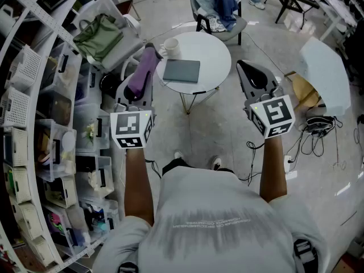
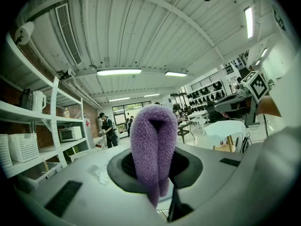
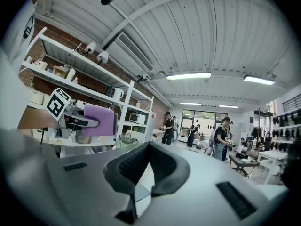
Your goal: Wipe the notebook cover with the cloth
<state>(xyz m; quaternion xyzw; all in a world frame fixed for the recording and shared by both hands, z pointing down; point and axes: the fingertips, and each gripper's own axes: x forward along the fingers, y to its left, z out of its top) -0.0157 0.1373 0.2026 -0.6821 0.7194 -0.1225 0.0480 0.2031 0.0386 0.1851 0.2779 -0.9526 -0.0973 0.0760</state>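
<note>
A grey notebook (image 1: 182,71) lies flat on the small round white table (image 1: 213,53) ahead of me. A purple cloth (image 1: 145,66) is folded over and sticks out of my left gripper (image 1: 139,79), which is shut on it and held in the air to the left of the table, short of the notebook. In the left gripper view the cloth (image 2: 153,145) stands up between the black pads. My right gripper (image 1: 254,77) hovers right of the table, shut with nothing in it, and its pads (image 3: 162,166) meet. From there the cloth (image 3: 99,120) also shows.
A white cup (image 1: 170,47) stands on the table behind the notebook. Shelves with plastic bins (image 1: 34,124) line the left side, and a green bag (image 1: 99,36) rests nearby. A chair with clothing (image 1: 219,7) is beyond the table. Cables (image 1: 321,132) lie on the floor at right.
</note>
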